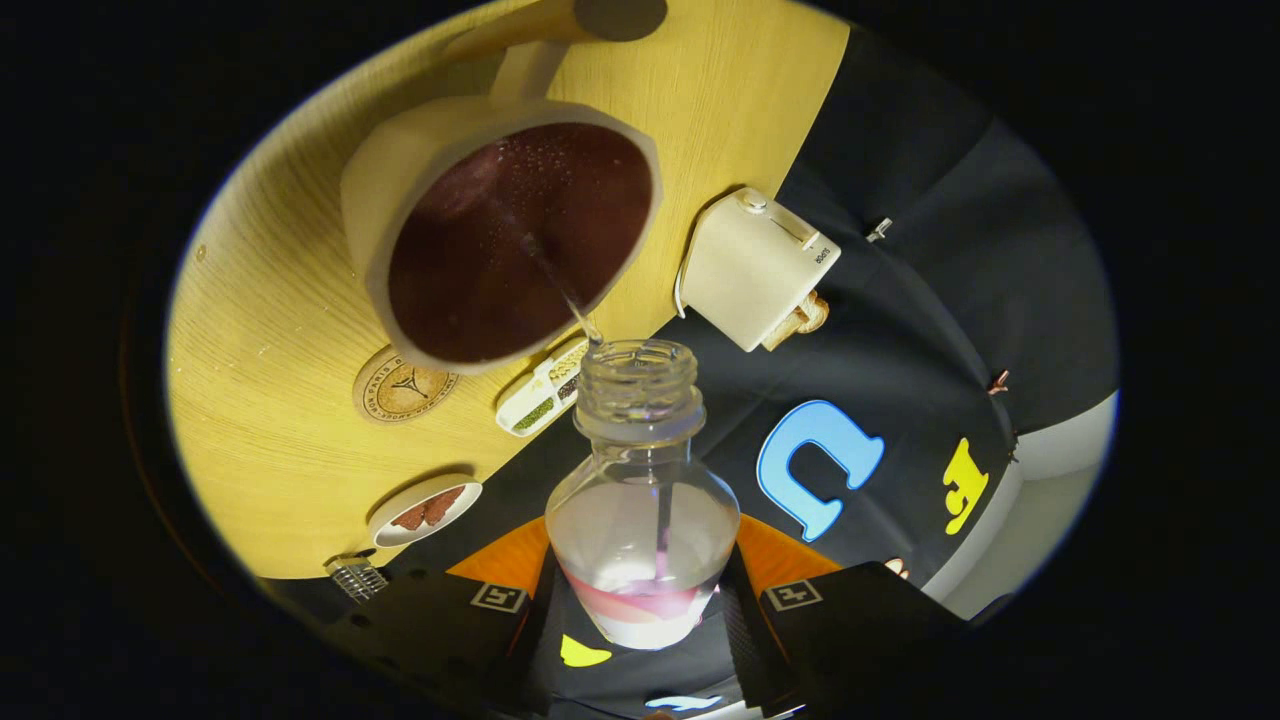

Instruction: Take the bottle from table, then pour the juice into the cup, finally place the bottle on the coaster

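Observation:
A clear plastic bottle with no cap sits between my fingers, and my gripper is shut on its lower body. The bottle is tipped forward, its open mouth right at the near rim of a cream cup with a dark inside. A thin clear stream runs from the mouth into the cup. Some liquid still shows in the bottle. The cup's handle points away from me. A round cork coaster with a printed emblem lies on the wooden table just beside the cup.
A small white box with green and dark compartments lies by the bottle's mouth. A cream box-shaped device with a rope loop stands at the table's edge. A small dish with a brown pattern and a little metal object lie closer to my fingers.

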### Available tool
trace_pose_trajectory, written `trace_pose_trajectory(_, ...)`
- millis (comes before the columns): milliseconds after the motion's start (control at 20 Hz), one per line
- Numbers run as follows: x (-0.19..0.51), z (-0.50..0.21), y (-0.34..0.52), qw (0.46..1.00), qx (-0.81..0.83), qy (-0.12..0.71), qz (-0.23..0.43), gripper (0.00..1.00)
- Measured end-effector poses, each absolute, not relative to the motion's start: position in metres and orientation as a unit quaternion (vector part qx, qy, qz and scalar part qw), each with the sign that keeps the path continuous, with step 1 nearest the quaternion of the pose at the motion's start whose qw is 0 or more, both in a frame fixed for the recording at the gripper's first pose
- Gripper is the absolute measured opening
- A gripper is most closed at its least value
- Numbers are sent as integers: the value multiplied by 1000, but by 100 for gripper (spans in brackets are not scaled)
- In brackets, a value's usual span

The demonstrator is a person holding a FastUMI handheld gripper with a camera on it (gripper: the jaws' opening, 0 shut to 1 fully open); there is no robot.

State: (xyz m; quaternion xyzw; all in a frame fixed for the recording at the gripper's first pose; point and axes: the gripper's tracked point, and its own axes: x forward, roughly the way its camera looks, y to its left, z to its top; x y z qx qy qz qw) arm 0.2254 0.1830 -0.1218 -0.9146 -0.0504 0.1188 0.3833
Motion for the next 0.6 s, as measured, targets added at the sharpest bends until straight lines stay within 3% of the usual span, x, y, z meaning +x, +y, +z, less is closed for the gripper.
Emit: trace_pose_trajectory(600,225,-123,184,372,-918,-55,126,71)
